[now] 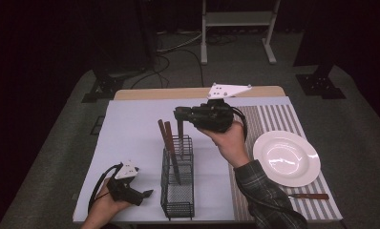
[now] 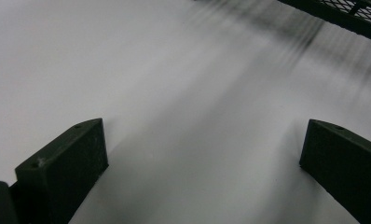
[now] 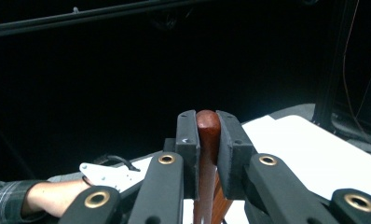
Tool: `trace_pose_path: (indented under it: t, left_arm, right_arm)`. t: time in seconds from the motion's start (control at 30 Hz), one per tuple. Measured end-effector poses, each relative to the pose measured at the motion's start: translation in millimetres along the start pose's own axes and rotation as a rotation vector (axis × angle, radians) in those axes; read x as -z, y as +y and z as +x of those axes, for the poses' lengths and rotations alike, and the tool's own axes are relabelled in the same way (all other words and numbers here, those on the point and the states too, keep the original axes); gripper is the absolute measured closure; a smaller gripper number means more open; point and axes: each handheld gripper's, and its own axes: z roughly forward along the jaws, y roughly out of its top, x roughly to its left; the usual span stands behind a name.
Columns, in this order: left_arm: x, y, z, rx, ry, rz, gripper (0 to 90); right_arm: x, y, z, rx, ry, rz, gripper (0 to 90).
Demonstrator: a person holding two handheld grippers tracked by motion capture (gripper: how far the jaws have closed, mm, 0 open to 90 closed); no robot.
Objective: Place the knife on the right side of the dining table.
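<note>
A black wire cutlery basket (image 1: 177, 179) stands on the white table cover, and two wooden-handled utensils (image 1: 165, 133) lean out of its far compartment. My right gripper (image 1: 180, 114) hovers above that far end, pointing left. It is shut on the reddish-brown wooden handle (image 3: 207, 154) of a third utensil (image 1: 180, 138), which hangs straight down into the basket; the handle's rounded tip shows between the jaws of the right gripper (image 3: 207, 126). My left gripper (image 1: 147, 193) rests on the table left of the basket. The left gripper (image 2: 202, 154) is open, with bare white cover between its jaws.
A white plate (image 1: 286, 158) lies on a striped placemat (image 1: 269, 119) at the right, with a wooden-handled knife (image 1: 310, 196) in front of it. A corner of the basket (image 2: 356, 14) lies just ahead of the left gripper. The floor beyond the table is dark, with stands and cables.
</note>
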Motion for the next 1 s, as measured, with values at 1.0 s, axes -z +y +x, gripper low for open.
trace_pose_path:
  t: [1.0]
  left_arm:
    - [0.0,0.0,0.3,-0.005,0.000,0.002,0.0]
  right_arm:
    - [45.4,45.6,3.4,0.043,-0.078,-0.131,80.1]
